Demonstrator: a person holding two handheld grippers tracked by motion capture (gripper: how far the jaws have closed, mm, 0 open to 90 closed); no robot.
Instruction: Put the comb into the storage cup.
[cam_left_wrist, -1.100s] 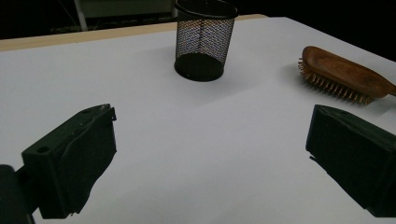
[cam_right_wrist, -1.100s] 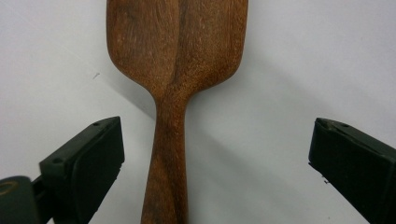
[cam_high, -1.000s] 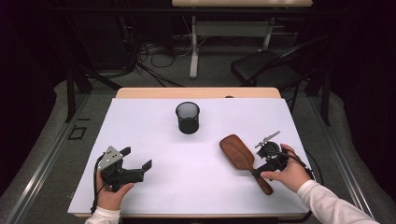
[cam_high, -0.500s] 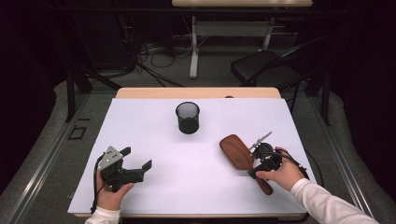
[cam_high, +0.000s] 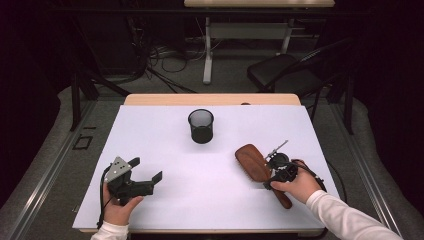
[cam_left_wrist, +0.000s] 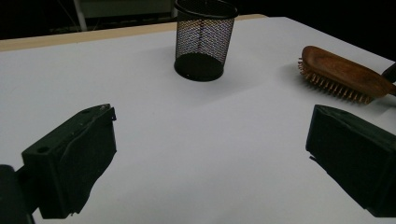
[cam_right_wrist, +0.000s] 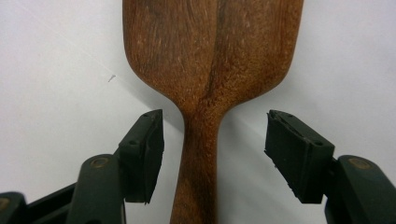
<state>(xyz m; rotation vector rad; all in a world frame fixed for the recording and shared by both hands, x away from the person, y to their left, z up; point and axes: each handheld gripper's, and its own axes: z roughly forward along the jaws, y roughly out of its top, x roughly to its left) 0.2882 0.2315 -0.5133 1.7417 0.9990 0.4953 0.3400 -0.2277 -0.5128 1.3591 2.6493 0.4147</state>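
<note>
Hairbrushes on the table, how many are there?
1. The wooden hairbrush lies bristles down on the white table, right of the mesh cup, its handle between the right tool's jaws, which have just been closing. Nothing seems hidden.

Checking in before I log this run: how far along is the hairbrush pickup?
Done: right gripper straddles the hairbrush handle. In hand: its jaws have just been closing, gaps still either side. Left: grip and lift; the brush lies bristles-down, the mesh cup is apart, the left gripper is open.

A black mesh cup (cam_high: 201, 126) is placed upright on the white table (cam_high: 165, 145); a dark chair (cam_high: 285, 75) is seen behind.
</note>
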